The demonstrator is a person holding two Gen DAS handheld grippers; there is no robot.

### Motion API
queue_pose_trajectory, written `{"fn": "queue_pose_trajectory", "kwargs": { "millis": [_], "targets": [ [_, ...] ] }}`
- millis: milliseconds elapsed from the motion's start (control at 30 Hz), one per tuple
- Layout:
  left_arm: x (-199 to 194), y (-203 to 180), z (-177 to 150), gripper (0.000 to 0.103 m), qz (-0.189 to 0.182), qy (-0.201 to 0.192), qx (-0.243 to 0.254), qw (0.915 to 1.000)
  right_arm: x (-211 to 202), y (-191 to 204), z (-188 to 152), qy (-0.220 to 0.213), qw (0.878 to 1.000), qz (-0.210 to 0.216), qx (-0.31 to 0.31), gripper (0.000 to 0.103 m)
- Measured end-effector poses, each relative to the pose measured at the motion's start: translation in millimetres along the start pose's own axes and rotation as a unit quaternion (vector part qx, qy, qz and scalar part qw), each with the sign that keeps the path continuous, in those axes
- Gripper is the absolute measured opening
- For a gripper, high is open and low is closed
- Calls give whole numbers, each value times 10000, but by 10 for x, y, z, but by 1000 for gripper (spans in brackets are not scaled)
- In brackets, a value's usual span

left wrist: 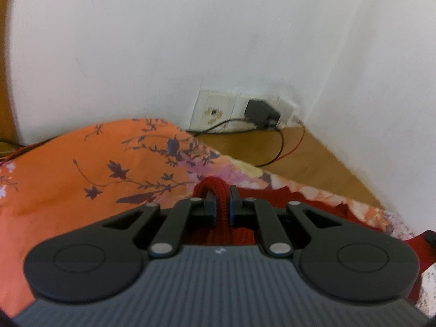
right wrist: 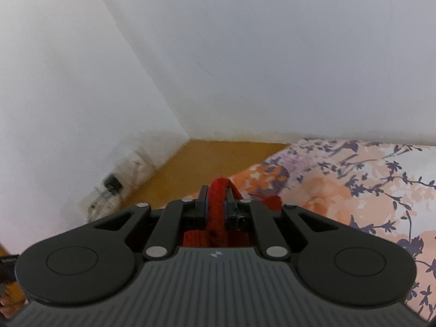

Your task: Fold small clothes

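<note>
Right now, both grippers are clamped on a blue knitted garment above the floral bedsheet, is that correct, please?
Not quite: the knitted garment is red, not blue, as both wrist views show. The rest holds: the left gripper and the right gripper are each shut on it above the floral bedsheet.

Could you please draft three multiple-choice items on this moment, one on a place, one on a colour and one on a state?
1. Where is the black charger plugged in?
A. a wall socket near the room's corner
B. a strip on the bed
C. a ceiling outlet

2. What colour is the knitted garment between the fingers?
A. blue
B. red
C. white

3. How does the left gripper stand?
A. wide open, empty
B. shut on the garment
C. out of view

Answers:
1. A, it sits in the wall plate above the wooden surface.
2. B, red knit shows in both wrist views.
3. B, its pads pinch the red fabric, as the right gripper also does.
</note>
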State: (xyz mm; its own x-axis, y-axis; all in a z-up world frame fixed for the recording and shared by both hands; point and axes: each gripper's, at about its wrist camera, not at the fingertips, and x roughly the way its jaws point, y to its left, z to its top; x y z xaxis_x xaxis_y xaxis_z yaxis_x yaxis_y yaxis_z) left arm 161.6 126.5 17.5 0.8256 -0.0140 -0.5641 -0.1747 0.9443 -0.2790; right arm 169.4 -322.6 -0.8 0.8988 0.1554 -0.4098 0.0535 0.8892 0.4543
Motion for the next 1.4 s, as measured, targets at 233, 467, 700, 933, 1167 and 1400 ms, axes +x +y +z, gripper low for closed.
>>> {"fn": "queue_pose_trajectory", "kwargs": {
  "millis": [233,467,700,933,1167,1400],
  "targets": [
    [362,91,-65,12,188,454,157,9987,239,-104,-210,348,9980,-499,-140,11],
    [425,23,-181,13,387,563,642,9956,266,-112,-384,554,9961,-626,-272,26],
    [403,-14,-185,18,413,604,783,9942,267,-148,-423,619,9940,-889,-165,74],
    [297,-24,-150,45,573,597,799,9934,84,-211,-404,512,9951,-841,31,86],
    [66,-44,-137,47,376,601,625,9955,-244,14,-339,247,9959,-805,-336,100],
    [-229,-102,-152,48,103,516,483,9974,-514,424,-374,163,9971,-350,-661,103]
  ]
}}
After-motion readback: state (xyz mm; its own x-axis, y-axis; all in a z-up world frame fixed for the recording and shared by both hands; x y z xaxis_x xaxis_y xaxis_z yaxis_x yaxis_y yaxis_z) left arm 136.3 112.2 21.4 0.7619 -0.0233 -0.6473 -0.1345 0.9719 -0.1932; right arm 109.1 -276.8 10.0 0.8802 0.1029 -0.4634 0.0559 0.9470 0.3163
